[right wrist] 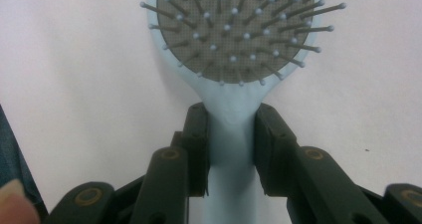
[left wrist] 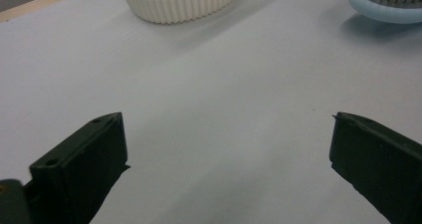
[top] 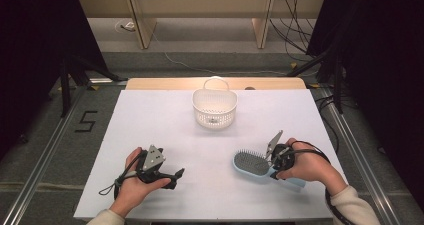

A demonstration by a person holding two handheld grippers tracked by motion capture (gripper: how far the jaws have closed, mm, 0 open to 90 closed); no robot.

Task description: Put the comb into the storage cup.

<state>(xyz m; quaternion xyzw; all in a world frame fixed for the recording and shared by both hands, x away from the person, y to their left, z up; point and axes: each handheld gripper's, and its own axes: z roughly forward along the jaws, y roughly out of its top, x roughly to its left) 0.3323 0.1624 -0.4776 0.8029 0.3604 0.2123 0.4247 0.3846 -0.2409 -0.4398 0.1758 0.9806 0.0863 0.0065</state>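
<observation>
The jaws of the right gripper point(right wrist: 230, 149) are closed on the neck of a light blue hairbrush point(right wrist: 230, 59), one black pad pressing each side of the handle just below the head. In the right gripper view the brush head points away from the gripper, with its grey bristle pad and ball-tipped pins facing the camera. In the high view the hairbrush point(top: 251, 163) lies at the front right of the white table point(top: 150, 120), bristles up, its head towards the table's middle and its handle running back under the person's right hand point(top: 306, 164), which wraps the right gripper point(top: 274, 161).

The jaws of the left gripper point(left wrist: 226, 159) stand wide apart with only bare table surface between them. In the high view the left gripper point(top: 176, 178) rests at the front left of the table in the person's left hand point(top: 135, 180), well apart from the brush.

A white slotted plastic basket point(top: 215, 107) with a loop handle stands upright near the far middle of the table, well apart from both grippers. The left gripper view shows the basket point(left wrist: 179, 2) at the top edge and the head of the hairbrush point(left wrist: 385, 5) at the upper right.
</observation>
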